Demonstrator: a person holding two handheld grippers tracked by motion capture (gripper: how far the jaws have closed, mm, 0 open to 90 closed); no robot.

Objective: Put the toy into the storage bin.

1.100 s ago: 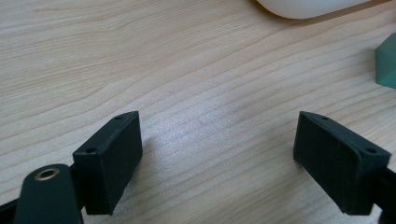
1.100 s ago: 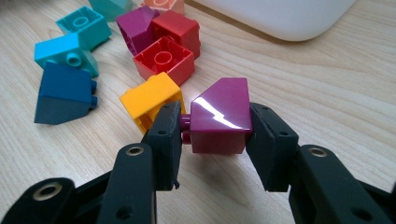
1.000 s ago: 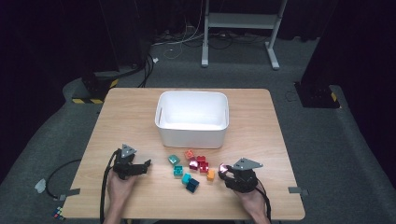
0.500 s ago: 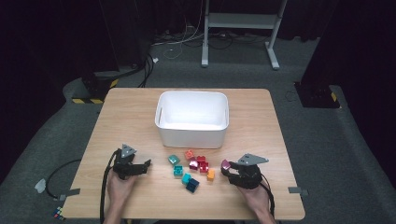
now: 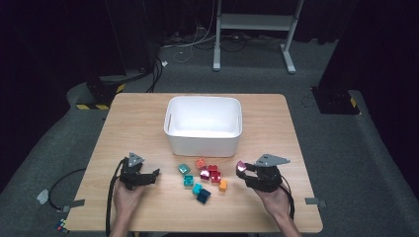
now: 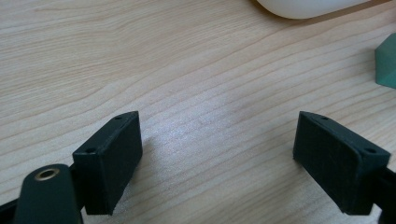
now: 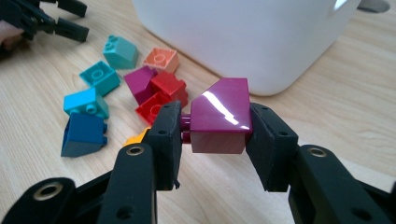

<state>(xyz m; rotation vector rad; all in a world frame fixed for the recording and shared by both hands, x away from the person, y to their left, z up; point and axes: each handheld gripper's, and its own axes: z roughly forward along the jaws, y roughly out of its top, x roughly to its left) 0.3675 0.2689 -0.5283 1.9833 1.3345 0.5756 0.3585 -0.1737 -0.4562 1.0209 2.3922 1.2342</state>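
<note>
Right hand pose: right gripper (image 5: 245, 174) held in the person's right hand (image 5: 272, 200) at the near right of the light wooden surface (image 5: 138, 118); forearm enters from the bottom edge of the high view, gripper pointing left towards the brick pile, grey three-cornered plate on top.

Right fingers: clamped on a glossy magenta plastic brick with a sloped top (image 7: 220, 116); one black pad (image 7: 268, 140) flat against its smooth side, the other against the studded side. In the right gripper view the brick sits clear above the surface.

Held brick, location: between the right fingers, right of the loose pile, in front of the white rectangular plastic bin (image 5: 203, 126), not inside it.

Left hand pose: left gripper (image 5: 143, 177) in the person's left hand (image 5: 127, 197) at the near left of the surface, pointing right, low over the wood.

Left fingers: wide apart, nothing between them; bare wood shows between the pads (image 6: 112, 158) in the left gripper view.

Loose pile: between the two grippers, in front of the bin: red brick (image 7: 161, 91), second magenta brick (image 7: 140, 80), salmon brick (image 7: 161, 58), two teal bricks (image 7: 100, 76), light blue brick (image 7: 86, 102), dark blue sloped brick (image 7: 83, 135), orange brick (image 5: 223, 184).

Bin: centre of the surface, far side of the pile; interior looks white and bare in the high view.
</note>
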